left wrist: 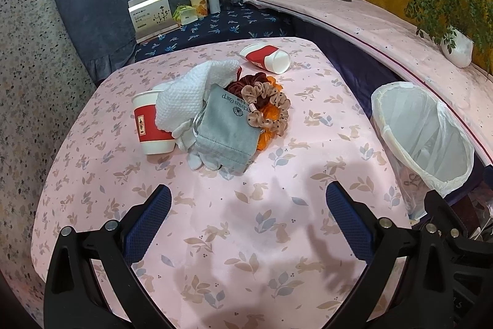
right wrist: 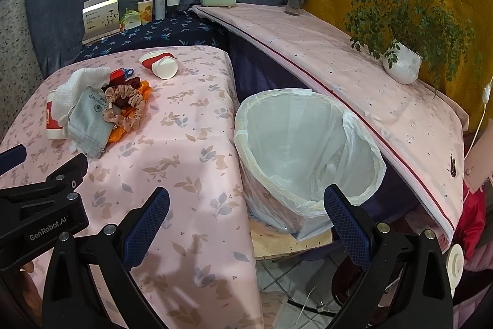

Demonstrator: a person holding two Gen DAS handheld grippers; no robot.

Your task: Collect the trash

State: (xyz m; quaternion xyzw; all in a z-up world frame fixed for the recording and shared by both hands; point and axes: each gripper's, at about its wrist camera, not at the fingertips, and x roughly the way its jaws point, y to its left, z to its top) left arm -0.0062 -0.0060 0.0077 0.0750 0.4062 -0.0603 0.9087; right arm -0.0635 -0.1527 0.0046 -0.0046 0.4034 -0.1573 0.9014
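Nearest the lens, the left gripper (left wrist: 248, 219) hangs over bare pink tablecloth (left wrist: 246, 252) with its fingers spread wide and nothing between them; the right gripper (right wrist: 246, 221) is likewise spread and empty, poised over the near rim of the bin (right wrist: 305, 144).

Trash lies in a heap on the table, left of the bin. An upright paper cup (left wrist: 152, 125) stands at the heap's far-left side, touching a white waffle cloth (left wrist: 191, 91); a second paper cup (left wrist: 266, 57) lies on its side beyond the heap, apart from it. Both cups likely weigh little and crush easily, so a light pinch across the wall or rim should serve. The cloth is limp: pinch a raised fold.

A grey pouch (left wrist: 226, 125) and hair scrunchies (left wrist: 268, 104) rest against the cloth. The bin, lined with a white bag, stands off the table's right edge, mouth open.
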